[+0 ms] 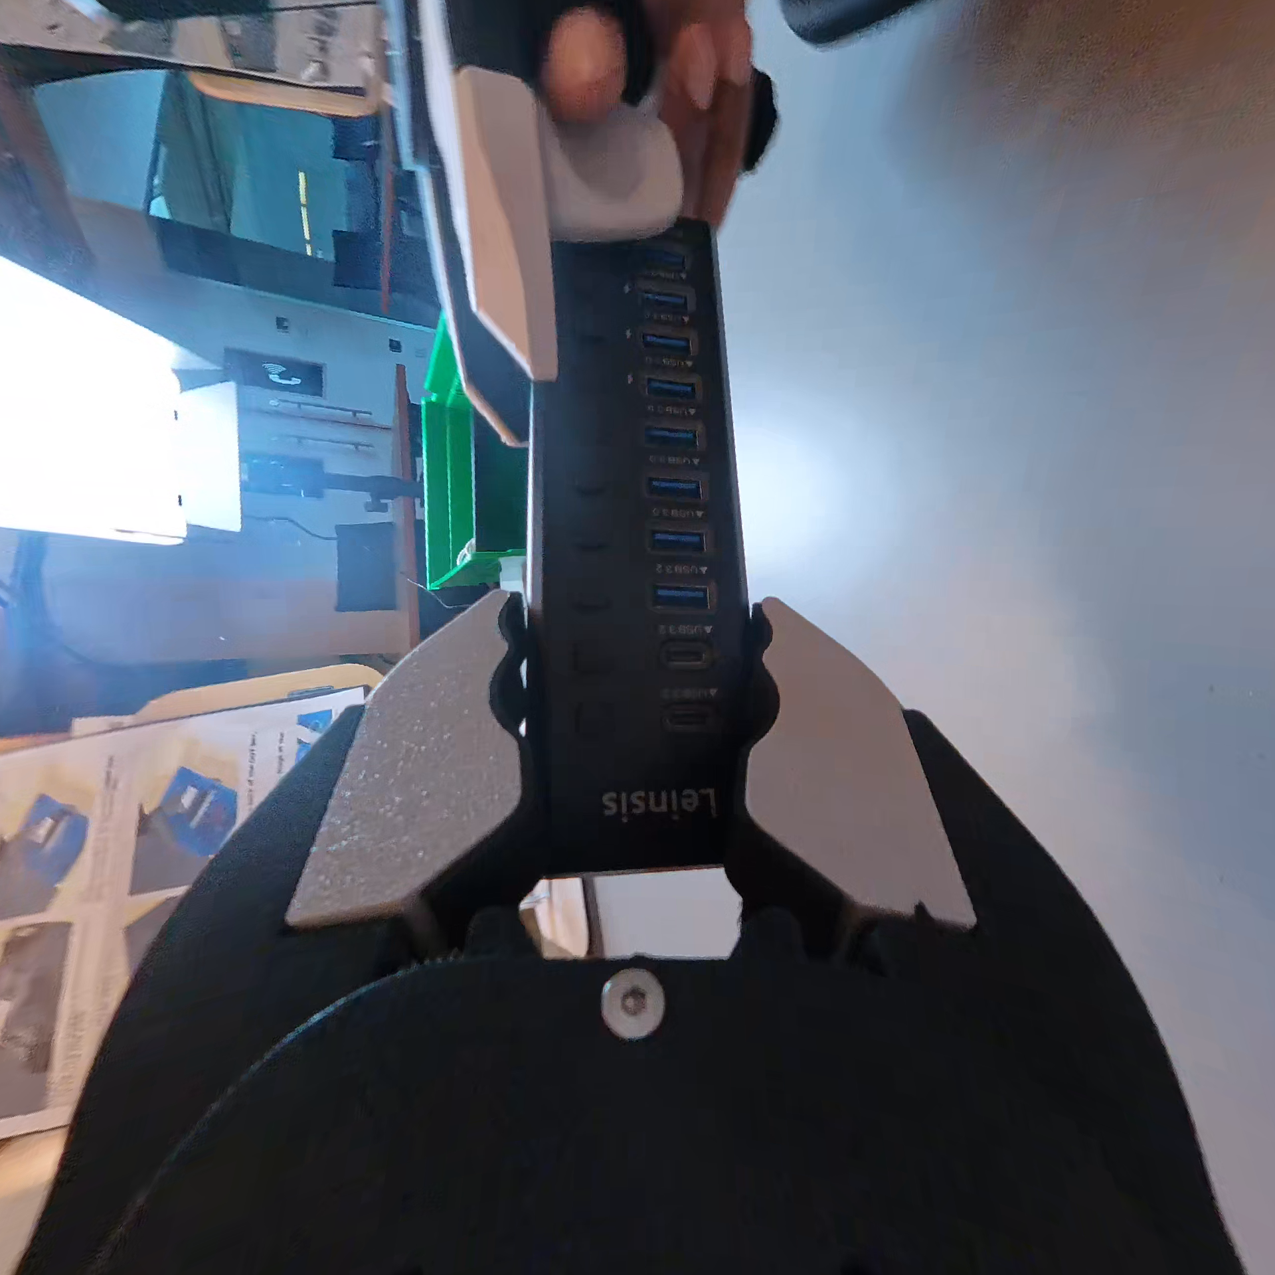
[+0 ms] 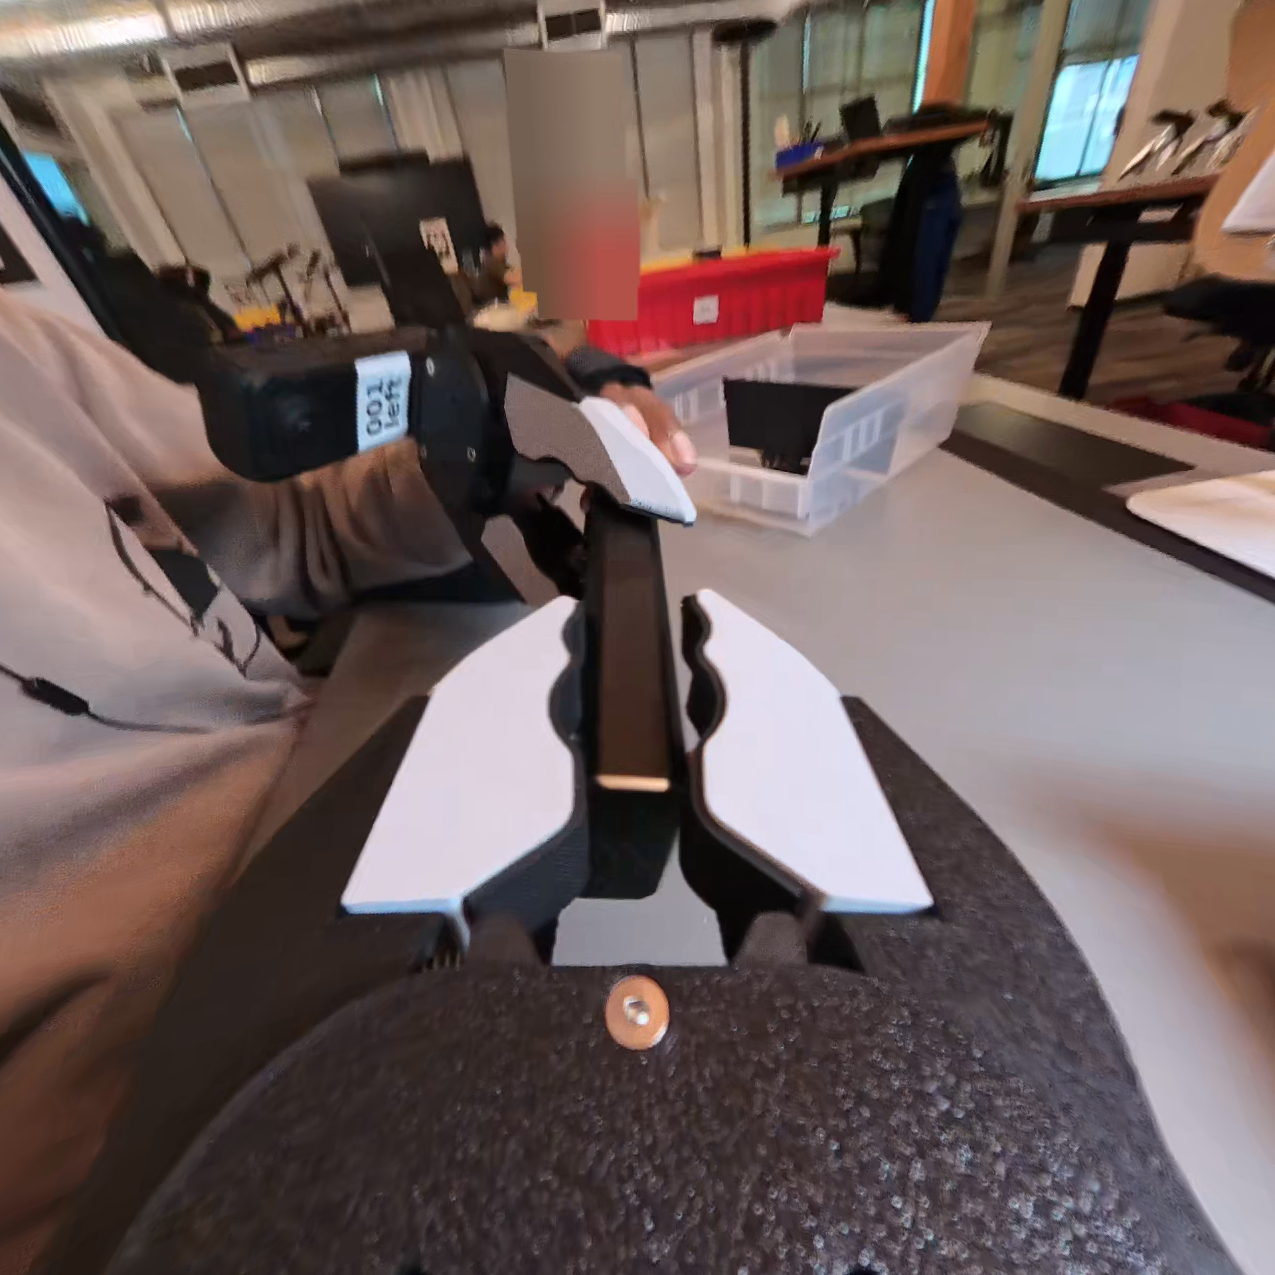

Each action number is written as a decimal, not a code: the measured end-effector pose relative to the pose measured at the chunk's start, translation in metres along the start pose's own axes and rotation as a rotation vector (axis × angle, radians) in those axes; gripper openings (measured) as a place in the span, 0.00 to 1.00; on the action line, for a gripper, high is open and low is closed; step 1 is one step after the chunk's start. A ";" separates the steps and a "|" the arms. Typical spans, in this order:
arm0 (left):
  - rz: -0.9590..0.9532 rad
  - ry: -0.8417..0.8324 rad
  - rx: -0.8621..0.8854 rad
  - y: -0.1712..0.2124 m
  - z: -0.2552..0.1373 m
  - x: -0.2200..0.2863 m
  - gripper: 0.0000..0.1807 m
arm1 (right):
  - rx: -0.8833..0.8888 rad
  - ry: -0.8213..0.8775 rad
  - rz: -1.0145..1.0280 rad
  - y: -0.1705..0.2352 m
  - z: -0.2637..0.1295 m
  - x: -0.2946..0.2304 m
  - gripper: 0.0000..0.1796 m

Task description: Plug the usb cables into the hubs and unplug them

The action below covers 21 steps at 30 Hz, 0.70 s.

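A long black USB hub point(image 1: 621, 483) with a row of blue ports is held up off the grey table point(image 2: 966, 690). My left gripper point(image 1: 635, 607) is shut on its near end across the wide sides, with both pads pressing on it. One of that gripper's fingers point(image 2: 621, 448) shows over the hub's far end in the right wrist view. My right gripper point(image 2: 631, 600) straddles the other end of the hub point(image 2: 628, 655) across its thin sides. Its left pad touches the hub, and a narrow gap shows at the right pad point(image 2: 704, 655). No cable shows in any port.
A clear plastic bin point(image 2: 862, 414) stands on the table beyond the hub, with a red bin point(image 2: 724, 290) farther back. A green bin point(image 1: 448, 483) and printed sheets point(image 1: 103, 862) lie to one side. A person's sleeve point(image 2: 103, 552) fills the left.
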<state>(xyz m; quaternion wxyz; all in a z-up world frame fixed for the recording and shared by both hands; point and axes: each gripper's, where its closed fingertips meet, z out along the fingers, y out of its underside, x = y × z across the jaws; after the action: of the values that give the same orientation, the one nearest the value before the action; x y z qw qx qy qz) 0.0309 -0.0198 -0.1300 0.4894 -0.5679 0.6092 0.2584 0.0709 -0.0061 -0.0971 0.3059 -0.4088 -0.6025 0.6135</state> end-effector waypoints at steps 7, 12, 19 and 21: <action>-0.158 -0.045 0.061 0.013 0.004 -0.009 0.41 | 0.006 0.026 0.026 -0.003 0.001 0.001 0.10; -0.707 0.059 0.248 0.014 0.013 -0.010 0.44 | 0.198 0.047 0.066 -0.033 -0.020 0.009 0.09; -1.142 0.395 0.559 -0.034 0.027 0.014 0.37 | 0.381 -0.035 0.027 -0.066 -0.039 -0.011 0.09; -1.099 0.424 0.562 -0.047 0.028 0.020 0.37 | 0.369 -0.026 -0.018 -0.067 -0.036 -0.016 0.09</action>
<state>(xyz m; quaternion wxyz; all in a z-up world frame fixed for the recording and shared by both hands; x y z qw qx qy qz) 0.0868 -0.0148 -0.1477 0.5494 -0.6857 0.3576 -0.3162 0.1020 0.0038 -0.0268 0.3732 -0.3322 -0.4875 0.7160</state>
